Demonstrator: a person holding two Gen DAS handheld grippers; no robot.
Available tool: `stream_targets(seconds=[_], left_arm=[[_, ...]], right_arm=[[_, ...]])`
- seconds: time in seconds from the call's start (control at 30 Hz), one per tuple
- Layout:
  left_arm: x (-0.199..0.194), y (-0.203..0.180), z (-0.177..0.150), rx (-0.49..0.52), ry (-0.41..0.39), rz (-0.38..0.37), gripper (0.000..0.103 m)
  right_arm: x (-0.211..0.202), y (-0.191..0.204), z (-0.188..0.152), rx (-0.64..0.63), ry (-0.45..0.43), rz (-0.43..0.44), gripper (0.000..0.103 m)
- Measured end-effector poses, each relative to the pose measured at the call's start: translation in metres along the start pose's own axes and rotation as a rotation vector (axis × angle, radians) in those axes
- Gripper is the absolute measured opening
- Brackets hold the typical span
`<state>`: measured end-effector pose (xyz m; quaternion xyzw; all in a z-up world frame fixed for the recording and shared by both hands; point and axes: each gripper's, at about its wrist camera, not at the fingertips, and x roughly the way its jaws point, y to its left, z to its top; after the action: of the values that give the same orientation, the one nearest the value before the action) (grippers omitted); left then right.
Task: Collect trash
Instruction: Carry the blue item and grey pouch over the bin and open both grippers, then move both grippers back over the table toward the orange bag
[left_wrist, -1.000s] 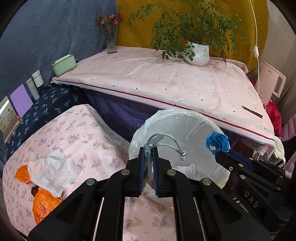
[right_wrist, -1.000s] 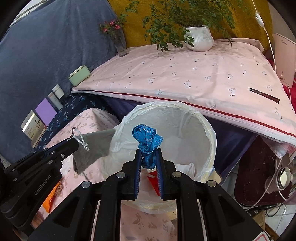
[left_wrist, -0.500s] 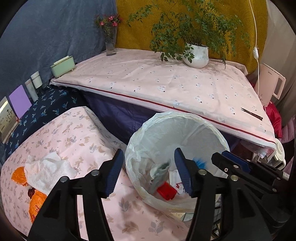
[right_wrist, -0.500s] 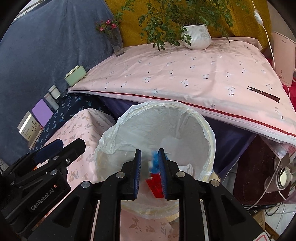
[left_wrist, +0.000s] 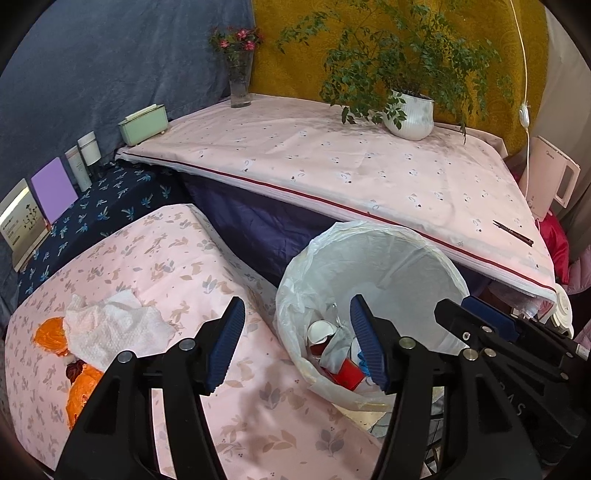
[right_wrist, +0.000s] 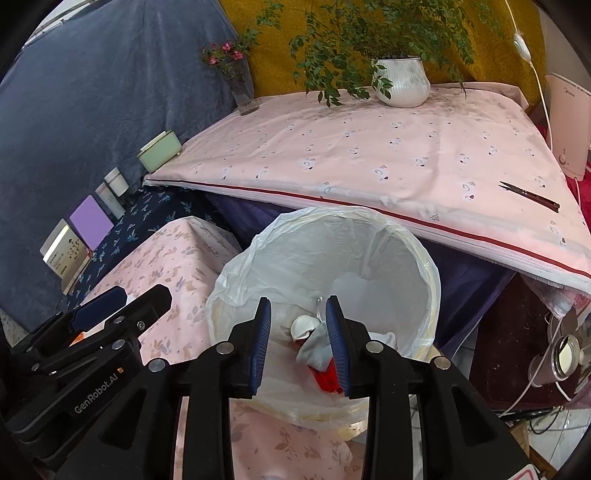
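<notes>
The round bin lined with a white plastic bag (left_wrist: 373, 258) stands between the low surface covered in pink leaf-print cloth (left_wrist: 177, 258) and the higher table under a pale pink sheet with a red stripe (left_wrist: 332, 162). At its bottom lie a grey cloth pouch (right_wrist: 314, 349), a white paper cup (right_wrist: 301, 325) and a red carton (left_wrist: 345, 371). The left gripper (left_wrist: 297, 341) hangs over the bin's near rim, fingers spread wide and holding nothing. The right gripper (right_wrist: 297, 341) is above the bin too, its blue pads parted and empty. On the leaf-print cloth, well left of the bin, a crumpled white paper towel (left_wrist: 114, 328) lies over an orange plastic wrapper (left_wrist: 81, 391). On the pink sheet stand a white ribbed pot with a green plant (left_wrist: 408, 114) and a glass vase of red flowers (left_wrist: 240, 81)
</notes>
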<state>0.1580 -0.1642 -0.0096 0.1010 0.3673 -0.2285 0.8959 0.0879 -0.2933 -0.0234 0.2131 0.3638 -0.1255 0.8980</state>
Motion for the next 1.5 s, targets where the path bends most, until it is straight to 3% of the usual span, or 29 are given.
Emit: stream_targets(seconds=[0.73,1.07,1.5], left_arm=[[-0.053,0.089,-0.039,-0.168,-0.048,0.143,0.07],[-0.071,0.141,-0.064,-0.258,-0.043,0.212,0.071],[-0.083,0.203,-0.108,-0.353,-0.013,0.317,0.085]], right_arm=[[-0.022,0.085,-0.024,-0.146,0.006,0.074,0.043],[-0.02,0.134,-0.041,-0.232,0.029,0.117,0.048],[-0.007,0.191,-0.071,-0.325,0.077,0.157,0.049]])
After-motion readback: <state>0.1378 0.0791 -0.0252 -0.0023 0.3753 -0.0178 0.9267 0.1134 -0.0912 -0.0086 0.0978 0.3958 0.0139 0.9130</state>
